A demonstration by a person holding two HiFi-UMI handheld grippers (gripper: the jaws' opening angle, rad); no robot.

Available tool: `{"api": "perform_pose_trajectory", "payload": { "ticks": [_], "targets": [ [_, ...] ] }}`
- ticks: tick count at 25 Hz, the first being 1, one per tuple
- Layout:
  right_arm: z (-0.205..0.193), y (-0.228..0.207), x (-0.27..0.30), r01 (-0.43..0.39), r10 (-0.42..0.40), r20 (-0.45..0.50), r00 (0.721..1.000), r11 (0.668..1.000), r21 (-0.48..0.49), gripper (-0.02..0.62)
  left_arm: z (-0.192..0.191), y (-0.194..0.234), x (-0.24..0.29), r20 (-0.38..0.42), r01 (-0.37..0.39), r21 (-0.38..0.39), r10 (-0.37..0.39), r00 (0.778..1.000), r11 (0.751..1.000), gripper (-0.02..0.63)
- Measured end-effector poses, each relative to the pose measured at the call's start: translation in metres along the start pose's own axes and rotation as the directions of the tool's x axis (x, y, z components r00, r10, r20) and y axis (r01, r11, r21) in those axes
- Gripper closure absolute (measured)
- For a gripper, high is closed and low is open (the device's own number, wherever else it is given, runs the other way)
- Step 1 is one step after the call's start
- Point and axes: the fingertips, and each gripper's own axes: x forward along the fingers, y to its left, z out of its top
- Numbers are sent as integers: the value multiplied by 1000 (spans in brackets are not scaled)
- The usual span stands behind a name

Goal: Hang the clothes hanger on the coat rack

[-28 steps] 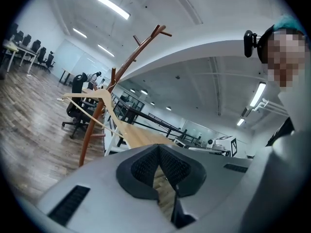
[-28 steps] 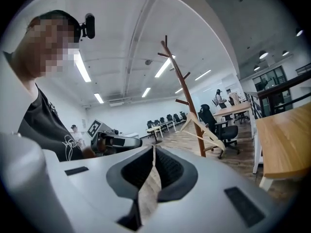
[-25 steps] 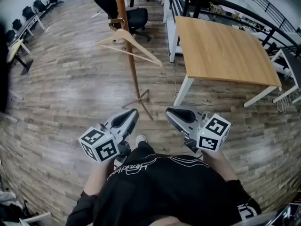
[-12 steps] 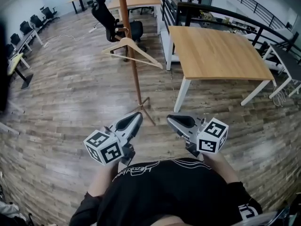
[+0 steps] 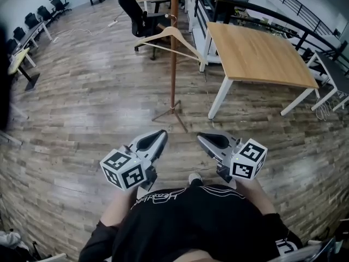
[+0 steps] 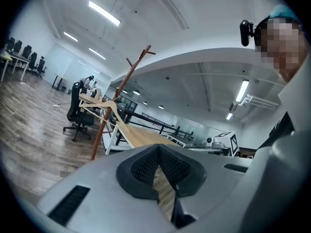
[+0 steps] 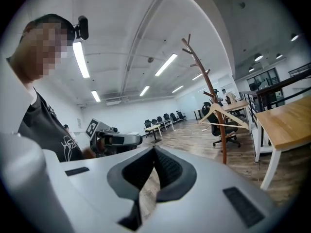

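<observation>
A light wooden clothes hanger (image 5: 172, 37) hangs on a peg of the brown wooden coat rack (image 5: 173, 64), straight ahead of me on the plank floor. The hanger (image 6: 108, 108) and the rack (image 6: 119, 97) show at the left in the left gripper view. In the right gripper view the hanger (image 7: 219, 114) and the rack (image 7: 209, 96) stand right of centre. My left gripper (image 5: 162, 135) and right gripper (image 5: 202, 138) are side by side in front of my chest. Both are shut and hold nothing, well short of the rack's foot.
A wooden table with white legs (image 5: 262, 51) stands right of the rack. A black office chair (image 5: 136, 15) is behind it, beside another desk. More desks and chairs line the far left (image 5: 22, 37). The rack's splayed legs (image 5: 172, 112) spread over the floor.
The rack and hanger have shifted from left of centre to centre and sit farther from the grippers. The hanger stays on its peg. Both grippers keep their pose, shut.
</observation>
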Motion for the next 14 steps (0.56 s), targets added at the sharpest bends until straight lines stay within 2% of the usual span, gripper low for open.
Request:
{"api": "perform_pose_trajectory", "payload": {
  "ticks": [7,14],
  "targets": [
    [-15,39,3,59,-59,7,998,998,1,555,-10,-8,-33,-23,64,6,-64,998,998,598],
    [-13,53,2,87,-87,16,996,996,7,555,-6,-13,-44,-30,99,8,-98,995,995,598]
  ]
}}
